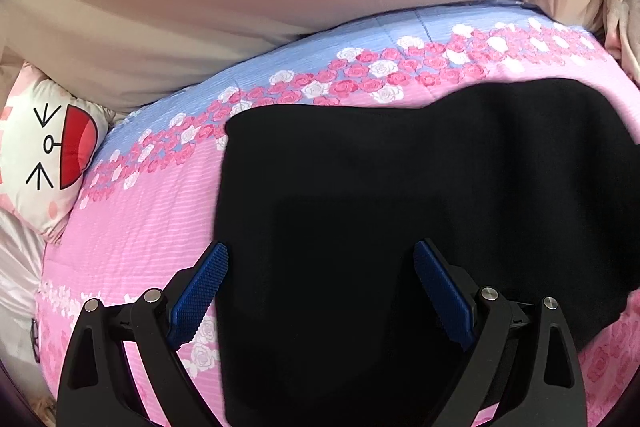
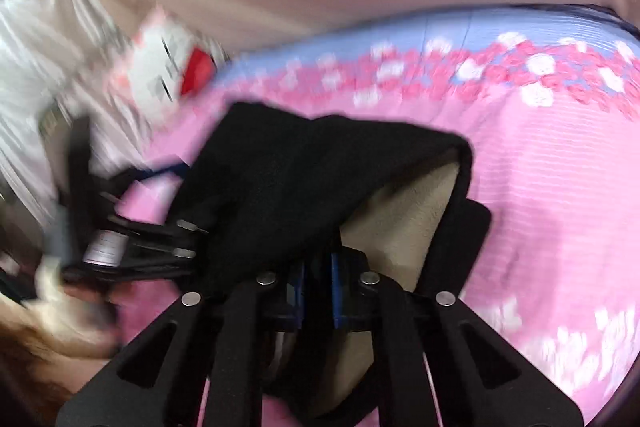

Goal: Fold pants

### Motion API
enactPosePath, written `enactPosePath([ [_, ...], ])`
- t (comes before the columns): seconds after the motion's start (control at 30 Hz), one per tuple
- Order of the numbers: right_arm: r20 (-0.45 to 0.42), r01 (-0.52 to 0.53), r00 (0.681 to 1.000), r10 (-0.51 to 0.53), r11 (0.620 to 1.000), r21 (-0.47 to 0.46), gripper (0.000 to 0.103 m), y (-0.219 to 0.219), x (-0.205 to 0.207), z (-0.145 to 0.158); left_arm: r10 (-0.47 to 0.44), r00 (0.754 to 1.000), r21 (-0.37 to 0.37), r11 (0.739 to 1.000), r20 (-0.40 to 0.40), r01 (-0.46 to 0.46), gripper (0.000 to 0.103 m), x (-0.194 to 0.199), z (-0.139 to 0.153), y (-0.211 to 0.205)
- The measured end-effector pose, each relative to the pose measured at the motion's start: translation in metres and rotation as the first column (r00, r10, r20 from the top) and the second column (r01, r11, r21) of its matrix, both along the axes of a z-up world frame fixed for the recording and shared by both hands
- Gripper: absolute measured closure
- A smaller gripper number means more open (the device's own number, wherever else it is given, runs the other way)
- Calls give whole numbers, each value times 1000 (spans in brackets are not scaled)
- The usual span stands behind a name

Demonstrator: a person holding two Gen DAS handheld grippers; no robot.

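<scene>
No readable text, brand or number anywhere — only the pillow (image 1: 48, 151) carries drawn marks (cartoon face lines, a red mouth shape), not letters; right wrist view too blurred.

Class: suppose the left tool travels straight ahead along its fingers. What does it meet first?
Most likely the black pants, which lie spread on the pink floral quilt directly between and beyond the open left tool. How far above the cloth it is cannot be judged.
</scene>
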State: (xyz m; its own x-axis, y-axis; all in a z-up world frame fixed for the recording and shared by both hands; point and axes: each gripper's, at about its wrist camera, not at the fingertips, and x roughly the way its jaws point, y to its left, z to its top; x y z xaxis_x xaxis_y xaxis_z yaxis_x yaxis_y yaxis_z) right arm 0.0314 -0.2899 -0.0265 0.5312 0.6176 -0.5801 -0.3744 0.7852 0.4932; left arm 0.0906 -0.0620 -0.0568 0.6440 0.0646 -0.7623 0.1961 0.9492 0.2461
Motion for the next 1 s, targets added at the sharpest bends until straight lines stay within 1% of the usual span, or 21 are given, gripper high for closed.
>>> enactPosePath([
  [0.03,10,42,999,-42,999,5,95,-11,-7,0,-12,1000,-17,1000,8,12,9,-2,2,1],
  [0.1,-75,108,991,-113,992,-71,94,-24,-4,-37,-27,1000,-27,999,5,27,9,-1,-2,0],
  [0.13,-115,124,986,-125,992,-9,94,-33,-2,-54,-28,1000,-10,1000,-7,28,9,1,-7,-2],
  [0.17,-143,144,981,-129,985,97,94,-44,-4,-56,-29,999,10,1000,-22,29,8,4,-15,-5],
  [0.2,-145,156,980,-138,981,117,94,-47,-7,-50,-26,999,18,999,-25,27,7,5,-19,-6],
  [0.27,-72,152,987,-145,983,106,94,-44,-16,-33,-20,1000,10,1000,-14,20,5,6,-19,-4],
  [0.33,-112,163,981,-158,986,30,91,-42,-8,-46,-22,999,-13,1000,-27,22,5,8,-19,1],
  [0.4,-155,190,973,-171,975,119,90,-55,-12,-46,-24,999,-35,999,-41,22,5,9,-16,7],
  [0.43,-139,223,968,-208,969,102,88,-60,-19,-36,-18,999,-30,999,-35,17,5,8,-15,11],
  [0.5,21,355,935,-355,934,-35,86,-68,-46,2,-2,1000,-11,1000,-10,2,5,5,-11,19],
  [0.53,74,394,918,-389,916,-71,86,-68,-55,16,0,1000,-11,1000,-4,0,5,3,-10,22],
  [0.57,107,404,912,-397,913,-59,86,-66,-64,32,1,1000,-17,1000,-6,-1,5,3,-11,26],
  [0.6,113,381,920,-376,924,-26,86,-61,-66,41,-2,1000,-27,1000,-12,2,5,4,-13,29],
  [0.67,95,264,960,-264,964,12,86,-33,-60,51,-2,1000,-43,999,-18,1,5,7,-17,32],
  [0.77,51,126,991,-123,990,-57,86,25,-33,38,-7,1000,-51,999,-6,6,5,7,-17,29],
  [0.83,14,91,996,-90,988,-123,89,47,-8,14,-16,1000,-53,998,-5,16,5,9,-16,30],
  [0.87,9,188,982,-191,956,-227,91,42,7,-4,-23,1000,-61,998,-5,22,5,9,-16,31],
  [0.9,6,268,961,-276,929,-255,103,30,15,-15,-27,1000,-77,997,-9,26,5,10,-13,36],
  [0.93,-31,312,947,-320,936,-164,103,9,18,-20,-29,1000,-92,995,-7,29,5,9,-11,39],
  [0.97,-94,383,918,-384,923,-31,103,-14,11,-19,-30,1000,-110,993,4,30,5,7,-6,45],
  [1.0,-91,430,898,-430,903,-17,103,-21,4,-12,-29,1000,-113,993,13,30,5,5,-4,49],
])
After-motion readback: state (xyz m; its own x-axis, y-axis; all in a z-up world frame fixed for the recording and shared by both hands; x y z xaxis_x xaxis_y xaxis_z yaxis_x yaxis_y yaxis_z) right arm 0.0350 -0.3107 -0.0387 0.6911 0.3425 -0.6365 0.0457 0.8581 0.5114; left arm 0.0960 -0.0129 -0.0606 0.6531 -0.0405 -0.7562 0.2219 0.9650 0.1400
